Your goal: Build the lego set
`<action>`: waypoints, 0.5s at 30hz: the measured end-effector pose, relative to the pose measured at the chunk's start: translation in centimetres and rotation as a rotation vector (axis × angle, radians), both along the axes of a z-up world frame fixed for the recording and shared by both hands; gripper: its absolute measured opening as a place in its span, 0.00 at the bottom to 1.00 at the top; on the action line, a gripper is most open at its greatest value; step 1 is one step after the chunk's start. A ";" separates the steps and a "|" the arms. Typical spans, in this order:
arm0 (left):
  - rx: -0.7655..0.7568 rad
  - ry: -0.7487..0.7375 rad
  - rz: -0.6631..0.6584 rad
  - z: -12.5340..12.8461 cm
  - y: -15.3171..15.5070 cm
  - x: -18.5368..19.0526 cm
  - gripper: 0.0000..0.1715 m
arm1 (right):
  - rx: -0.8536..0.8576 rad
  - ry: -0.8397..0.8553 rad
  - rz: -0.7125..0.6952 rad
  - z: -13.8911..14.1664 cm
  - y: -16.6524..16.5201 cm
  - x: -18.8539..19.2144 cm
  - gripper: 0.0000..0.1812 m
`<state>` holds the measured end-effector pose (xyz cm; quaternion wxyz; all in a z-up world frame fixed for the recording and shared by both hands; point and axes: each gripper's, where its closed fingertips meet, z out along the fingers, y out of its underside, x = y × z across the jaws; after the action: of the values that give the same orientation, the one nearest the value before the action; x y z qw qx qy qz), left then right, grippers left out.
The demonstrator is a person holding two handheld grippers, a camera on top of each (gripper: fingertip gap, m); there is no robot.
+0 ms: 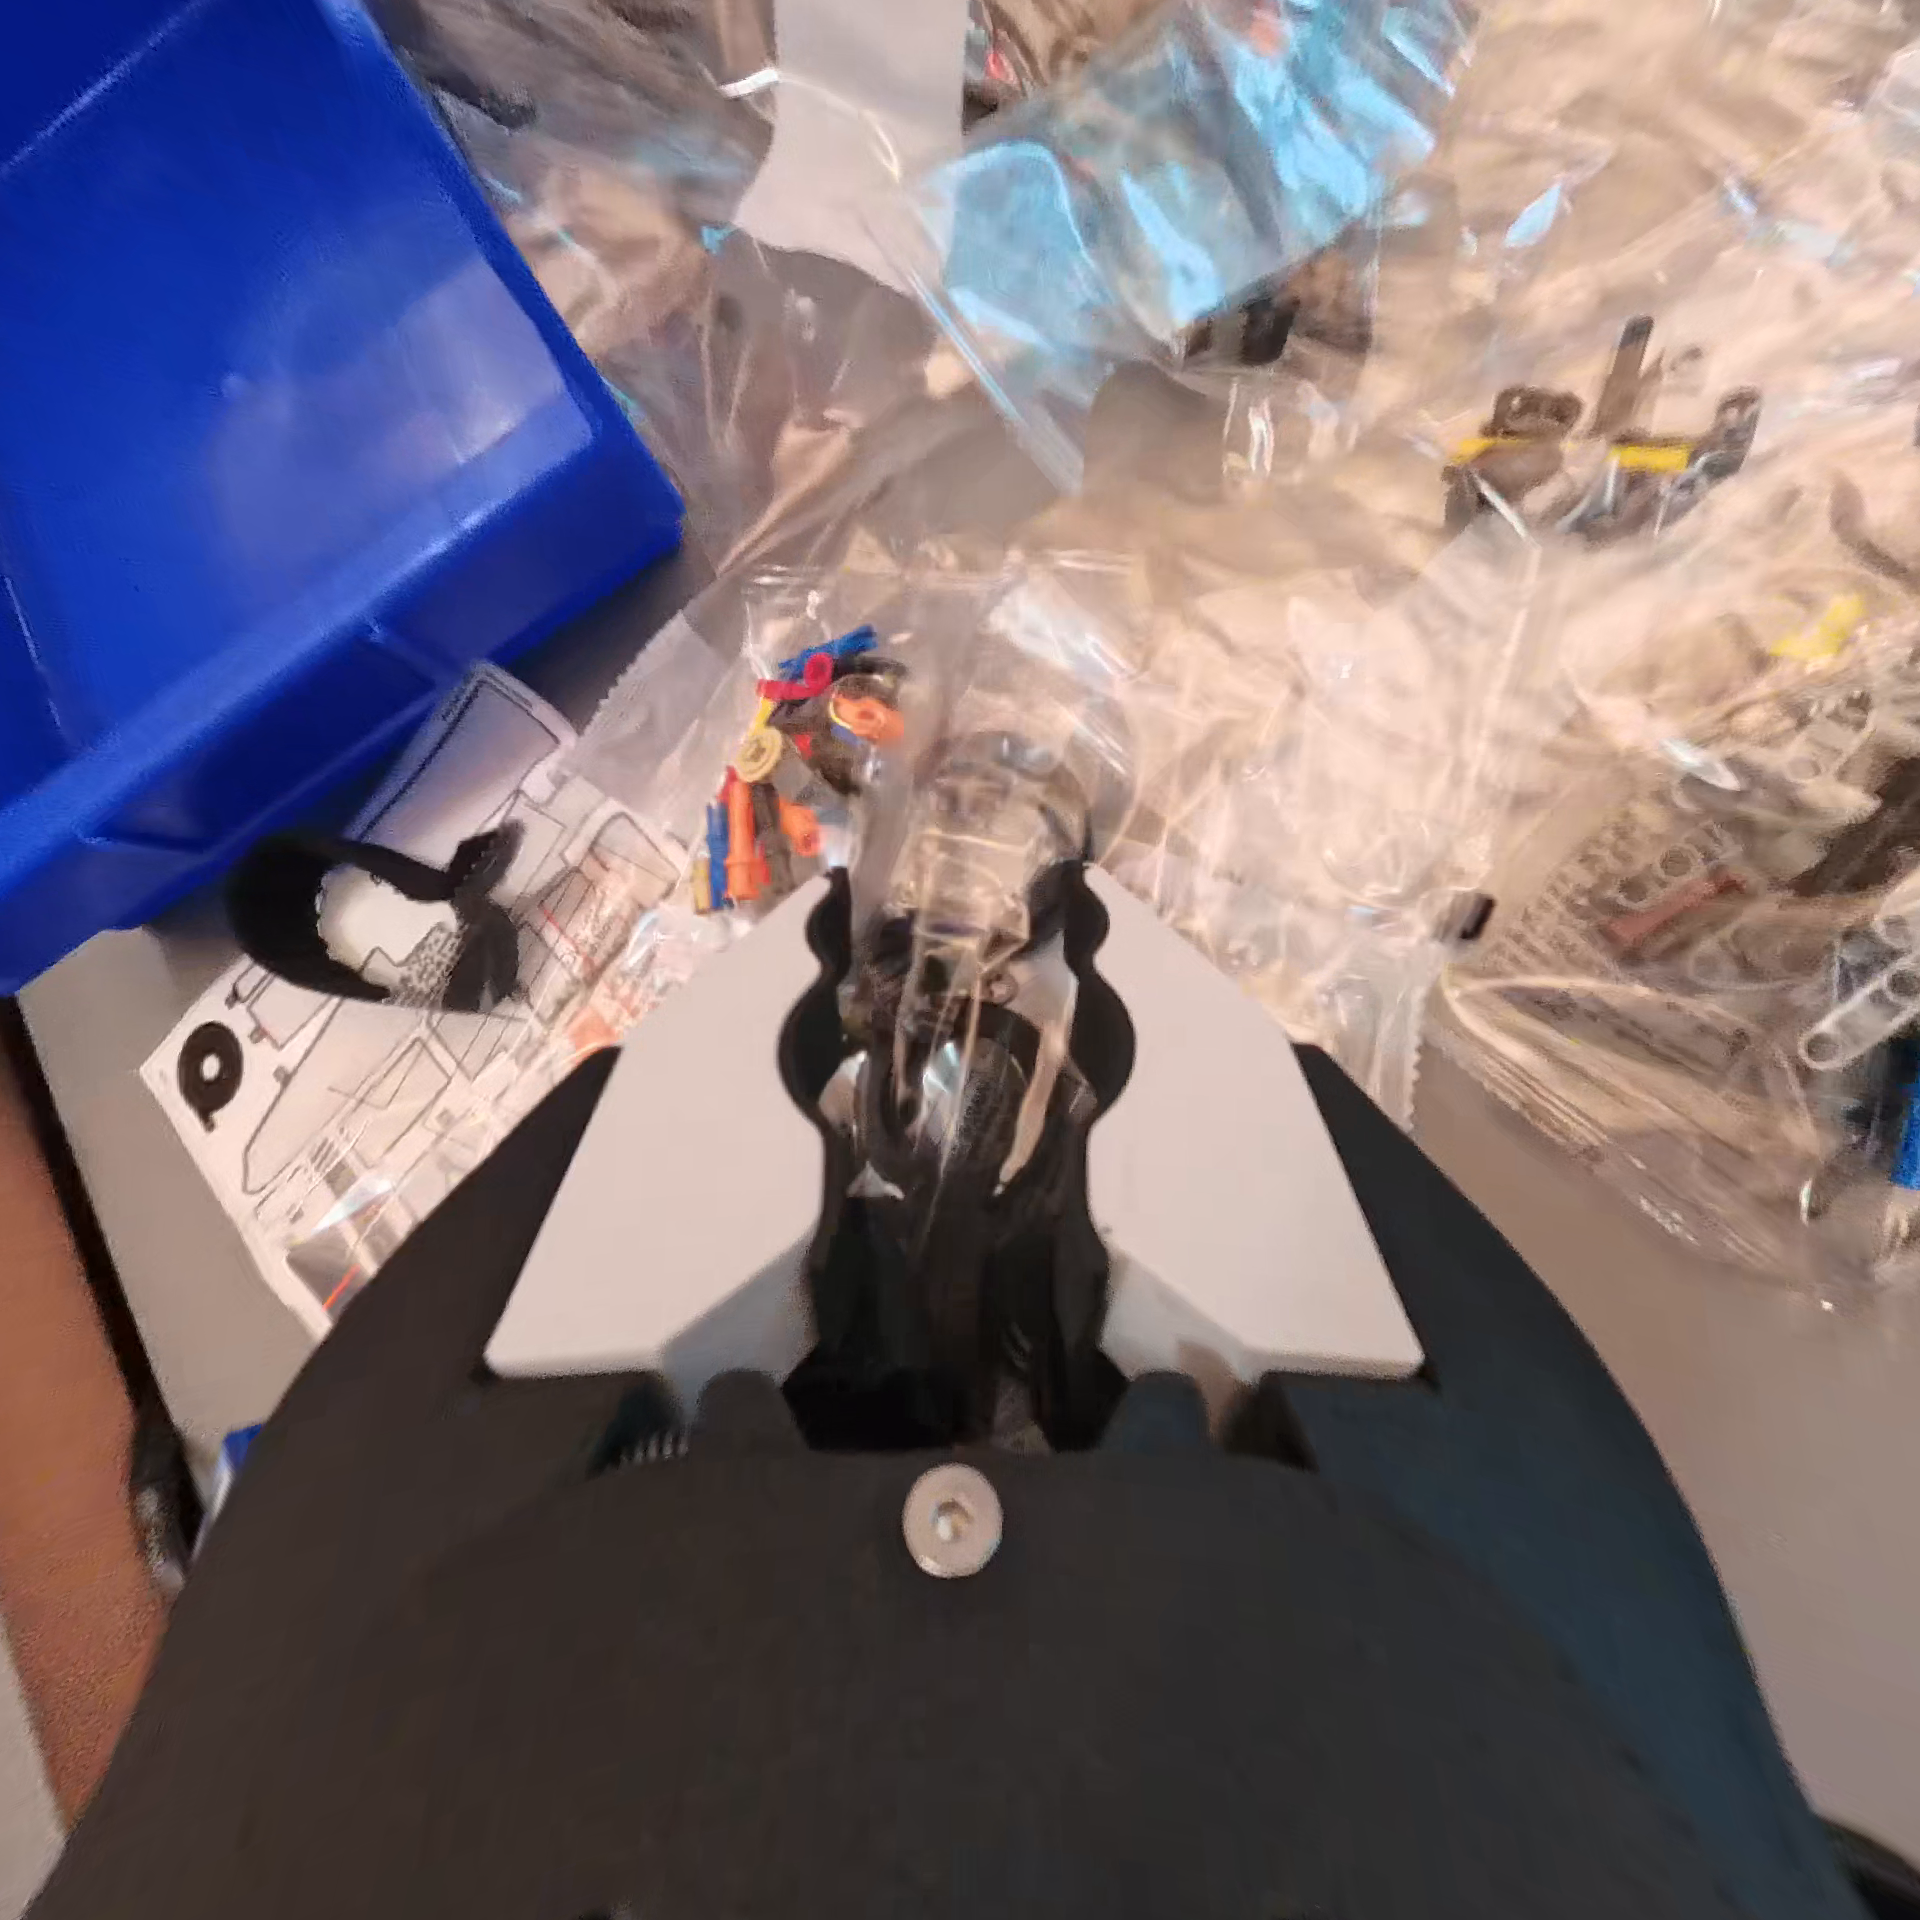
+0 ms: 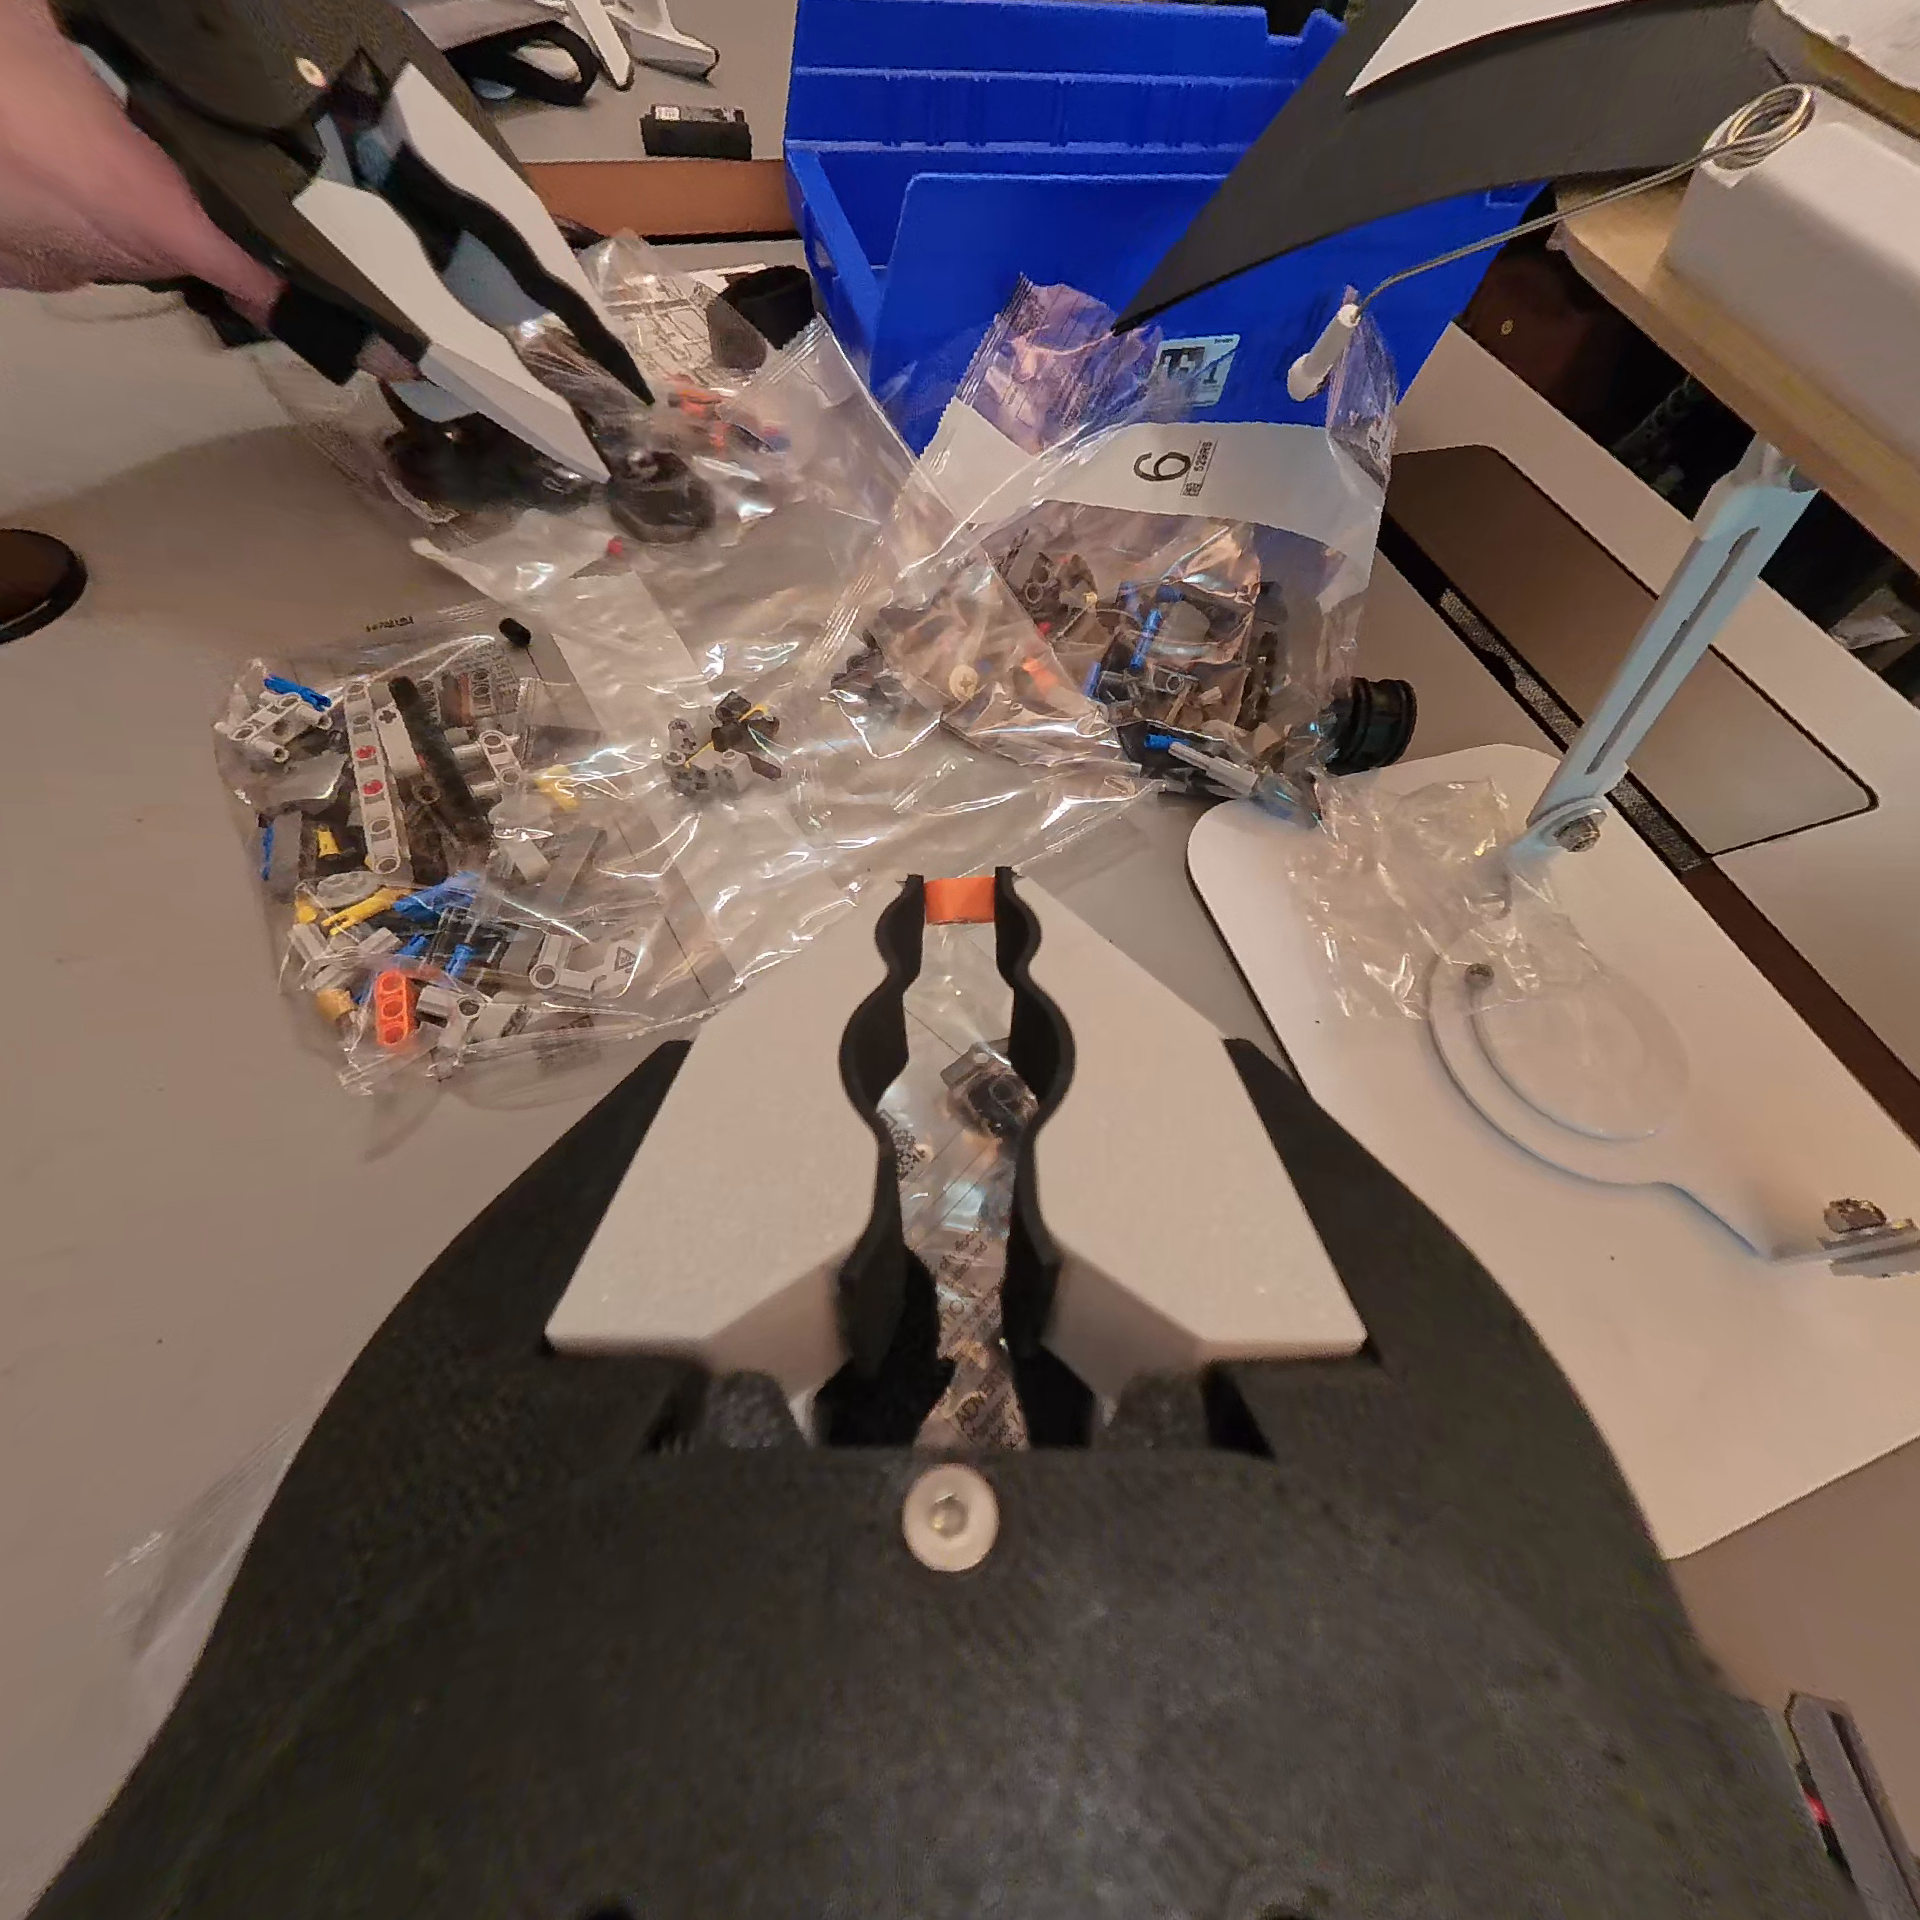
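Lego bags: clear plastic bags of small parts are lying in a heap across the middle of the grey table (image 2: 125, 1039), reaching toward its far edge.
Left gripper (image 1: 956, 883): its jaws are closing narrowly on a clear bag of black parts (image 1: 961, 997), near the table's far left part; a hand (image 2: 94, 187) is holding it.
Right gripper (image 2: 958, 883): its jaws are pinching a small orange piece (image 2: 958, 900) at the tips, with only that piece's width between them, above a clear bag lying on the near middle of the table.
Numbered bag (image 2: 1143, 592): it is leaning against the blue bin (image 2: 1039, 156) at the far edge.
Coloured-pin bag (image 1: 800, 769): it is lying just beside the left gripper's tips.
Instruction sheet (image 1: 343, 1039): it is lying partly under the blue bin, with a black strap (image 1: 312, 914) resting on it.
White stand (image 2: 1558, 1195): its base is sitting toward the right edge.
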<state>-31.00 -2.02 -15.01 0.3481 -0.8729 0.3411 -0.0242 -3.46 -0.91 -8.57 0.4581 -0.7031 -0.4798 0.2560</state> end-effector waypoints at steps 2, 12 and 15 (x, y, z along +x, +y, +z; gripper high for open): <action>0.024 -0.024 0.009 0.4 0.5 -0.1 0.12 | -0.003 0.003 0.000 0.0 0.0 0.0 0.06; 0.046 -0.075 0.029 1.9 0.5 -0.8 0.00 | -0.004 0.015 0.017 0.3 -0.3 -0.3 0.06; 0.054 -0.140 0.025 3.5 0.1 -0.5 0.00 | -0.007 0.040 0.031 0.7 -0.6 -0.4 0.06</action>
<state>-31.48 -1.90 -11.47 0.3946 -0.8636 0.3056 -0.0717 -3.91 -1.51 -7.82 0.4611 -0.6920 -0.4804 0.2788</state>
